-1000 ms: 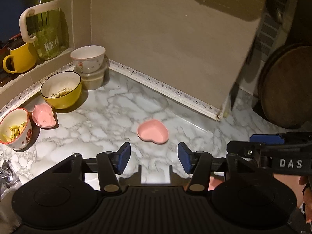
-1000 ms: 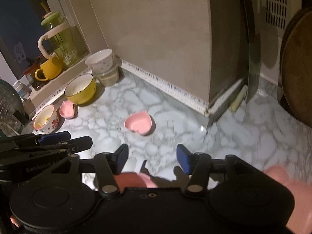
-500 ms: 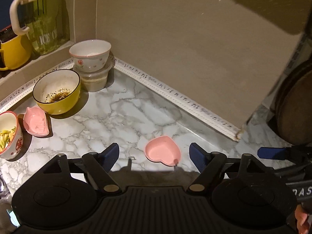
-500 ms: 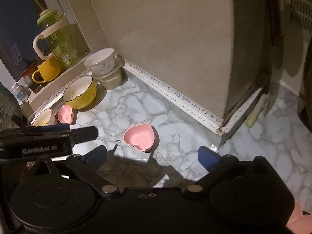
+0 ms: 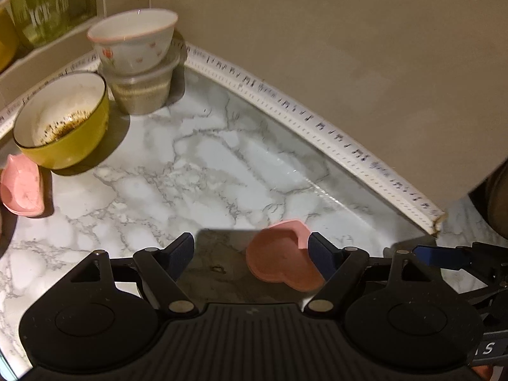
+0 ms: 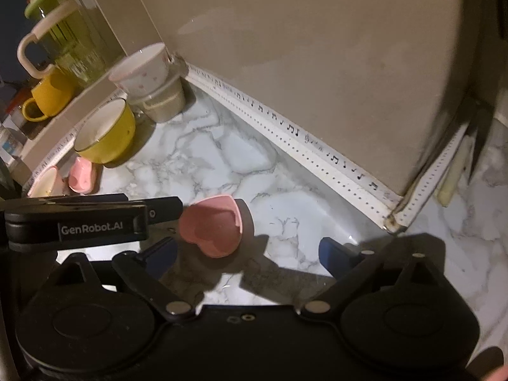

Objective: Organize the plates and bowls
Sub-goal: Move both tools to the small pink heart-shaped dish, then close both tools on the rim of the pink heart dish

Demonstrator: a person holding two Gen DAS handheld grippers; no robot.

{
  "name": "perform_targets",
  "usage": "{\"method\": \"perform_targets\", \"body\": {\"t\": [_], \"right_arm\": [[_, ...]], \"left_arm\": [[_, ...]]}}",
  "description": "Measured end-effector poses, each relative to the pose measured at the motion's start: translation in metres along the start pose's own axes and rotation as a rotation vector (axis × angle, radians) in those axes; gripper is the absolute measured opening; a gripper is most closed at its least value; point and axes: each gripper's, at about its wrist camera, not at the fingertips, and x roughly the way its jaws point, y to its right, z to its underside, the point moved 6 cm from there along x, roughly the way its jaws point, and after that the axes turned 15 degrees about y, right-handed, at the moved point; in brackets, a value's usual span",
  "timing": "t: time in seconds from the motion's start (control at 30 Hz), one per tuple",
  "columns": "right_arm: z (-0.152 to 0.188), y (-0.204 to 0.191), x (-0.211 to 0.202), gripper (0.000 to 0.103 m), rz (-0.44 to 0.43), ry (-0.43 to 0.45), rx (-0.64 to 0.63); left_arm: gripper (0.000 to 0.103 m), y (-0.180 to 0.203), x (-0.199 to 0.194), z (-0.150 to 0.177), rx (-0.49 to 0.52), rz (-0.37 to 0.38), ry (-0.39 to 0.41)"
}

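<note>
A pink heart-shaped dish (image 5: 279, 255) lies on the marble counter (image 5: 206, 165). It sits between the fingers of my left gripper (image 5: 250, 249), close to the right pad, and the left pad is well away from it. That gripper is open. In the right wrist view the same heart dish (image 6: 212, 227) lies just ahead of my right gripper (image 6: 246, 250), toward its left finger. Those jaws stand wide and are closing a little, with nothing pressed between them. The left gripper's body (image 6: 95, 220) reaches in from the left beside the dish.
A yellow bowl (image 5: 60, 127) with dark residue, a white flowered bowl (image 5: 133, 44) on a plastic tub (image 5: 143, 92) and a second pink dish (image 5: 22, 187) stand at the back left. A yellow mug (image 6: 47, 98) and green pitcher (image 6: 60, 41) sit on the ledge. A beige wall (image 5: 349, 63) borders the counter.
Both grippers have come forward and down toward the heart dish, and both jaws have spread wider. The dish now sits between the left gripper's fingers.
</note>
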Motion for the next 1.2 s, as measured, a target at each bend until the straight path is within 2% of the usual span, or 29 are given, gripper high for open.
{"method": "perform_targets", "body": {"t": [0.2, 0.4, 0.47, 0.5, 0.6, 0.67, 0.73, 0.8, 0.87, 0.9, 1.0, 1.03, 1.2], "right_arm": [[0.005, 0.005, 0.022, 0.077, -0.007, -0.037, 0.007], [0.009, 0.005, 0.035, 0.067, -0.017, -0.050, 0.002], [0.010, 0.003, 0.039, 0.057, -0.026, -0.058, -0.001], [0.011, 0.001, 0.041, 0.052, -0.032, -0.063, -0.004], [0.014, -0.004, 0.046, 0.046, -0.041, -0.072, -0.009], [0.015, -0.007, 0.048, 0.037, -0.052, -0.074, -0.008], [0.015, -0.009, 0.049, 0.033, -0.056, -0.076, -0.013], [0.014, -0.009, 0.050, 0.023, -0.055, -0.072, -0.016], [0.014, -0.008, 0.050, 0.017, -0.055, -0.071, -0.011], [0.014, -0.007, 0.051, 0.012, -0.053, -0.071, -0.007], [0.014, -0.007, 0.051, 0.005, -0.056, -0.070, -0.001], [0.014, -0.007, 0.051, 0.005, -0.056, -0.068, -0.002], [0.013, -0.007, 0.047, 0.004, -0.052, -0.068, -0.005]], "left_arm": [[0.079, -0.008, 0.022, 0.008, -0.035, -0.010, -0.022], [0.077, -0.006, 0.034, 0.015, -0.013, -0.006, -0.033], [0.069, -0.004, 0.035, 0.016, -0.013, 0.011, -0.038], [0.068, -0.003, 0.036, 0.017, -0.011, 0.026, -0.040], [0.057, 0.000, 0.037, 0.018, -0.003, 0.039, -0.034], [0.041, 0.000, 0.038, 0.019, -0.005, 0.044, -0.038], [0.033, -0.001, 0.039, 0.020, -0.008, 0.038, -0.042], [0.029, -0.003, 0.040, 0.021, -0.010, 0.032, -0.039], [0.018, -0.004, 0.041, 0.021, -0.015, 0.031, -0.041], [0.017, -0.005, 0.042, 0.022, -0.016, 0.030, -0.045], [0.012, -0.006, 0.042, 0.025, -0.018, 0.026, -0.048], [0.009, -0.005, 0.042, 0.026, -0.016, 0.030, -0.048], [0.009, 0.000, 0.037, 0.029, 0.000, 0.024, -0.047]]}}
